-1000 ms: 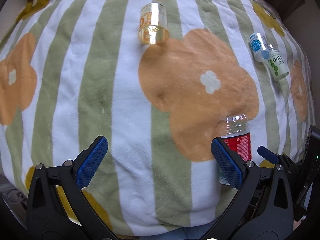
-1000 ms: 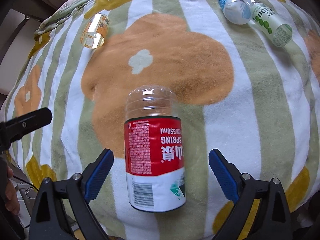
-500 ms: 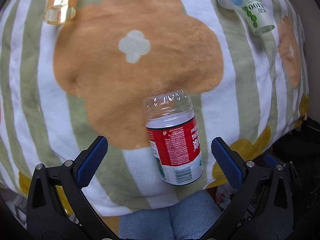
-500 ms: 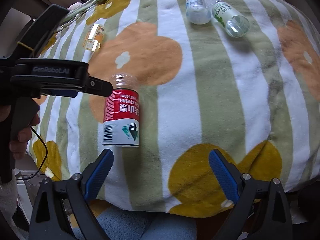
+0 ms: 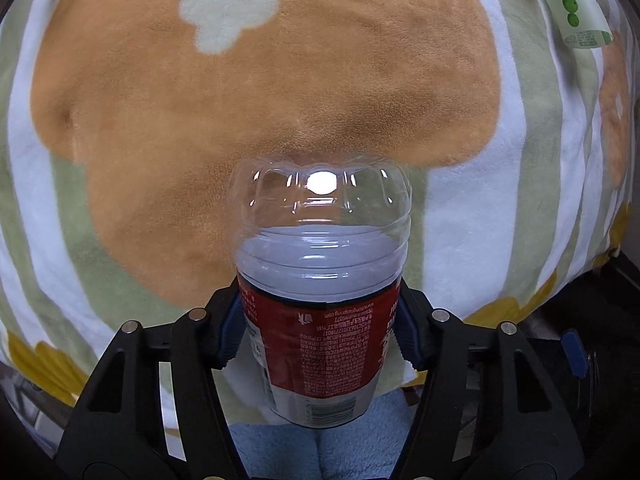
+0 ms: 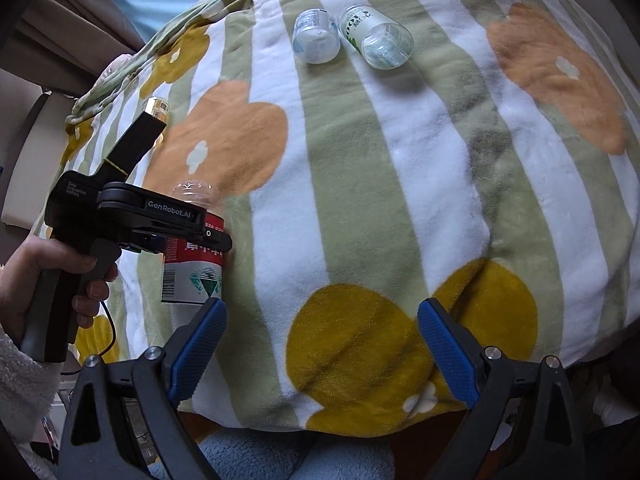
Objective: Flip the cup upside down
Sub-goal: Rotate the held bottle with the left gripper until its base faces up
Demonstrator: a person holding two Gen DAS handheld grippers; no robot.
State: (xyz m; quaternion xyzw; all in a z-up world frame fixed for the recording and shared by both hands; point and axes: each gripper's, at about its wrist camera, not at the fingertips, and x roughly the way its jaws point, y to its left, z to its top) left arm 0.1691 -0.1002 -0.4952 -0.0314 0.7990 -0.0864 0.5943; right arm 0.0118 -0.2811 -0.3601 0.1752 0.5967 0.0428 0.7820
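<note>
Left tongs [image 5: 320, 334] clamp the cup [image 5: 320, 292], a cut-down clear plastic bottle with a red label, at my end of a flower-print blanket [image 5: 120, 92]. My two blue pads [image 5: 230, 338] press the label band from either side, and the cup's moulded, closed end points away from me, its printed text reading inverted in the left wrist view. Seen from the right wrist view, the cup [image 6: 192, 258] stands upright in the left tongs [image 6: 200, 240] near the blanket's left front edge, closed end up and open end down toward the fabric; I cannot tell whether it touches the blanket [image 6: 400, 200]. A person's hand [image 6: 52, 276] grips the black handle of that tool.

Right tongs [image 6: 320, 350] hang wide open and hold nothing, their blue pads [image 6: 198, 350] spread above a mustard-yellow flower at the blanket's near edge, well apart from the cup.

Farther back, beyond a large orange flower, a small amber-tinted cup [image 6: 158, 108] lies near the blanket's left side, partly hidden behind the left tool. At the far end, two more clear cups lie on their sides just beside each other: one with a blue label [image 6: 316, 42] and one with a green-dotted label [image 6: 378, 42], the latter also showing at the top right corner of the left wrist view [image 5: 572, 8].
</note>
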